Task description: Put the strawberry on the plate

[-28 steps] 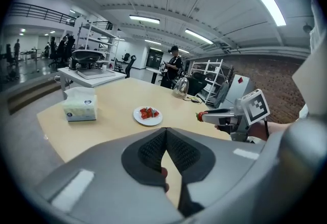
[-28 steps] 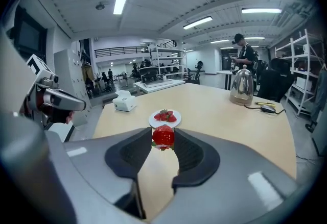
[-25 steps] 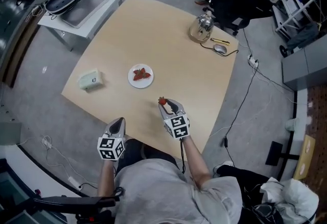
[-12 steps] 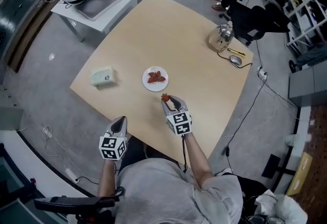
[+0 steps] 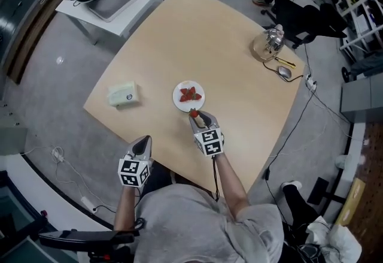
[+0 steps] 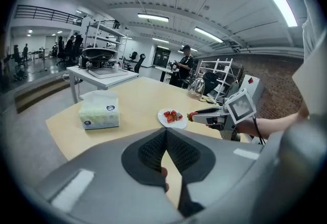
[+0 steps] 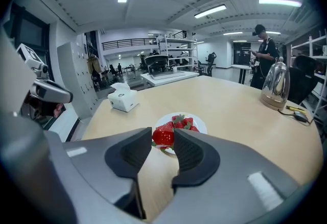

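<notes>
**A:** How far along is it? Is the strawberry on the plate?

**B:** Not yet. The right gripper (image 7: 164,141) is clamped on a red strawberry with green leaves (image 7: 162,136), one jaw on each side of the fruit. It hangs clear of the light wooden table (image 5: 227,46).

**A:** And where is the plate from there?

**B:** The small round white plate (image 5: 178,99) lies just ahead of that gripper's tips. In the head view the held strawberry sits right at the plate's near rim. I'd judge it is at the edge, not over the middle.

**A:** Is the plate empty?

**B:** No, a few other red strawberries (image 5: 190,95) already lie on it, towards the far half as seen from the gripper. The near part, closest to the tips, looks bare, so there is room.

**A:** What about the other hand?

**B:** The left gripper (image 6: 166,132) has its jaws together with nothing between them. It hangs off to the left of the right gripper and further back, by the table's near edge. It looks to have no part in this.

**A:** So what is left?

**B:** The pick-up is done and the carry is nearly done. What remains, as I read it, is a short reach forward over the plate, a lowering, and letting go of the fruit.
</notes>
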Motion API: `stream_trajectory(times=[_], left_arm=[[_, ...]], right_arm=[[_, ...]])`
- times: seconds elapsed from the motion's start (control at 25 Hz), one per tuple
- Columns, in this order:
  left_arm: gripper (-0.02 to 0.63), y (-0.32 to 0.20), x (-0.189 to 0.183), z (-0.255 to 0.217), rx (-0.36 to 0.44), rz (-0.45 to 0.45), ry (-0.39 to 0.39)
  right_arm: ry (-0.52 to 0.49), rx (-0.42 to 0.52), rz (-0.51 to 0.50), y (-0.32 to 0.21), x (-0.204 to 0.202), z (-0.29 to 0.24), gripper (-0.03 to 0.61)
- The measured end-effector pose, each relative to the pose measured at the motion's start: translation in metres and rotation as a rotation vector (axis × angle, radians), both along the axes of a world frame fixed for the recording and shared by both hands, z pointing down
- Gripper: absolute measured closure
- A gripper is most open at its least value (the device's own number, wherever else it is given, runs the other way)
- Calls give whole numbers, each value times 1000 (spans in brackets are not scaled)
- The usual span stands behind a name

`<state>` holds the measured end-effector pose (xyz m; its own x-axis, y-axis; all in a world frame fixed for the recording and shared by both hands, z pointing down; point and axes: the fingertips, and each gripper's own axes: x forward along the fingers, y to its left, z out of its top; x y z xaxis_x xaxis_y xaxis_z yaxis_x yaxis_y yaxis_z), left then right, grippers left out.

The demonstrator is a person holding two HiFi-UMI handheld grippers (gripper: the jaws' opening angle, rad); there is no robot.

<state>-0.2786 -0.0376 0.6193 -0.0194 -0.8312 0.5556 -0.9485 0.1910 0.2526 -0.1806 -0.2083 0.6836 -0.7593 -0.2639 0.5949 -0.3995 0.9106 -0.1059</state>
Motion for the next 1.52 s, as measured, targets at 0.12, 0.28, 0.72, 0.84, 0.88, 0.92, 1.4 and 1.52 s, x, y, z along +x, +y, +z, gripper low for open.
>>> stream_trajectory(times=[0.12, 0.28, 0.72, 0.84, 0.88, 0.92, 1.4, 1.52], left_arm=[[594, -2, -11, 7, -19, 5, 13], [594, -6, -24, 16, -44, 15, 28], [594, -9, -49, 33, -89, 20, 48], [594, -7, -57, 37, -100, 9, 53], [594, -6, -59, 38, -103, 6, 55], [594, -6, -61, 39, -107, 2, 56], [594, -16, -69, 47, -121, 9, 76], [594, -19, -70, 51, -129, 17, 79]], right_arm=[[19, -16, 15, -5, -8, 13, 439], [42, -30, 36, -15, -17, 29, 439], [98, -72, 73, -33, -26, 63, 439], [108, -79, 79, -34, -30, 70, 439], [113, -82, 80, -34, -30, 72, 439], [117, -85, 81, -35, -31, 74, 439], [128, -99, 107, -39, -34, 84, 438], [124, -95, 111, -39, -35, 84, 437]])
